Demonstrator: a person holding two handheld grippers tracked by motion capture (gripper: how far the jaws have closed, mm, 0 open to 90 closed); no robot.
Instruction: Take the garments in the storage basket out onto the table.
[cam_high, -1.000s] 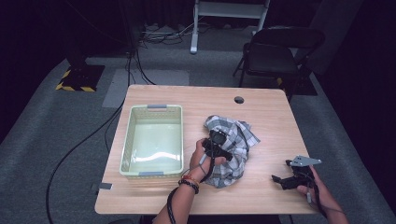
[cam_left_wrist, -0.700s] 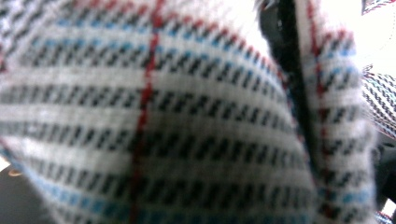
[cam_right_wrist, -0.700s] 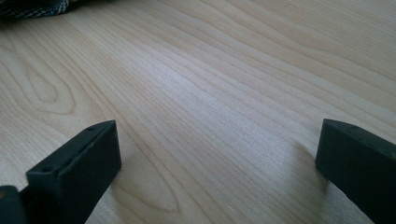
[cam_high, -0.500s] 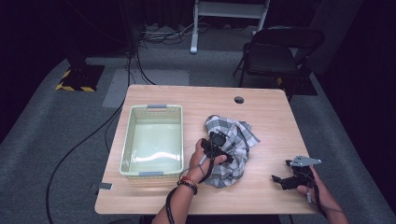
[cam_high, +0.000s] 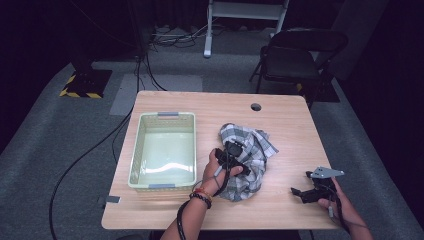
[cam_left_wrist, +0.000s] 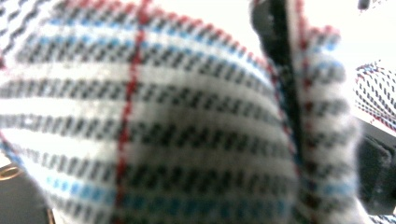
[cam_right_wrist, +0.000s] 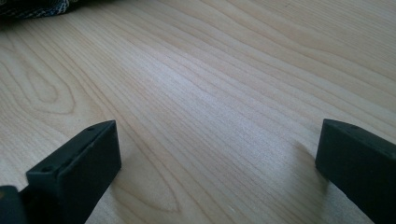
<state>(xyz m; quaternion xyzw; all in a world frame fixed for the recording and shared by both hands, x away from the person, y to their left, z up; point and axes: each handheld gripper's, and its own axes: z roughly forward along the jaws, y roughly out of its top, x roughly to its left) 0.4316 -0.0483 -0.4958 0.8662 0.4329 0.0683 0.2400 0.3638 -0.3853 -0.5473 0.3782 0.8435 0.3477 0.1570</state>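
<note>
Left tongs (cam_high: 235, 150) newly wider over cloth (cam_high: 255, 145)

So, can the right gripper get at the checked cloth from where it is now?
Probably yes. The right gripper rests open on the table with bare wood between it and the checked cloth; the left gripper sits on the cloth's far side.

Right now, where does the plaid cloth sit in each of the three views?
High view: the plaid cloth lies crumpled at table centre, right of the green basket, under the left gripper.
Left gripper view: the cloth is pressed close to the lens, blurred.
Right gripper view: a dark edge of it at the top left corner.
Shared landmark: the wooden table.
</note>
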